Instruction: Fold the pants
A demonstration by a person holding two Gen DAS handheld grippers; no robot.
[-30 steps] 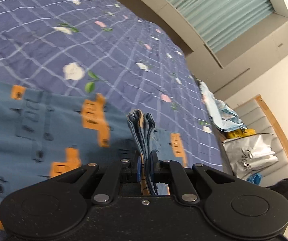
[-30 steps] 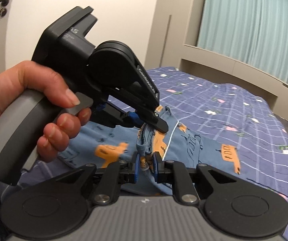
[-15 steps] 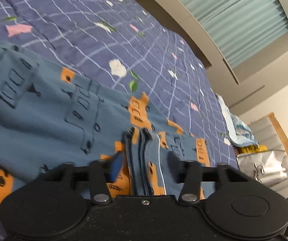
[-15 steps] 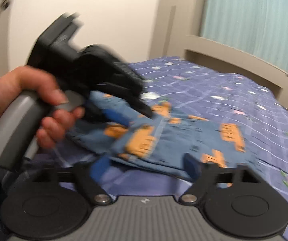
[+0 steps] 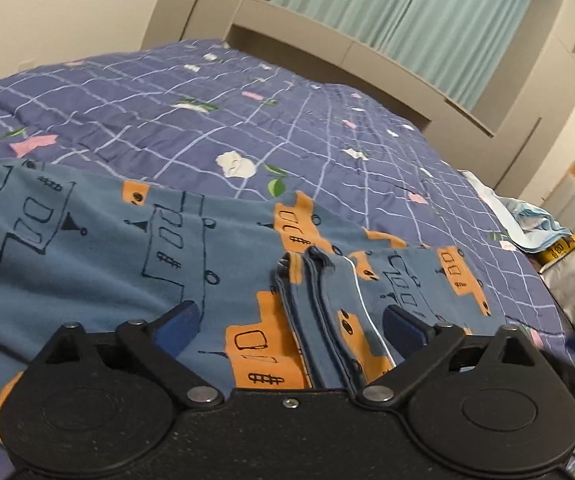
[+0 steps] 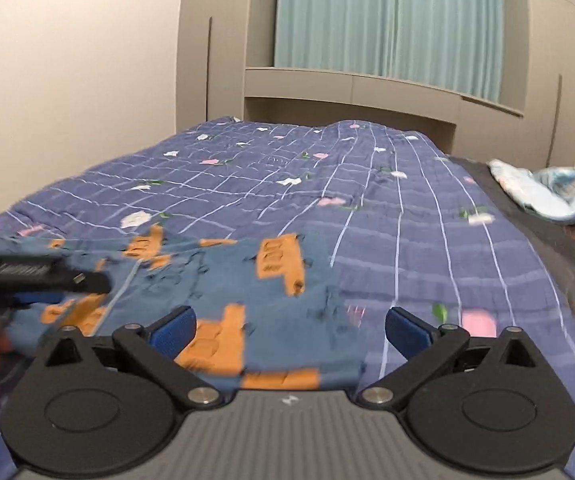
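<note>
The bed (image 6: 427,216) wears a purple quilt (image 5: 167,120) with a pale grid and small white and pink flowers. The blue pants (image 5: 99,256), printed with orange blocks and dark line drawings, lie spread flat on the quilt at its near end, a folded hem on top. A crumpled light-blue cloth (image 6: 543,192) sits at the bed's right edge.
</note>
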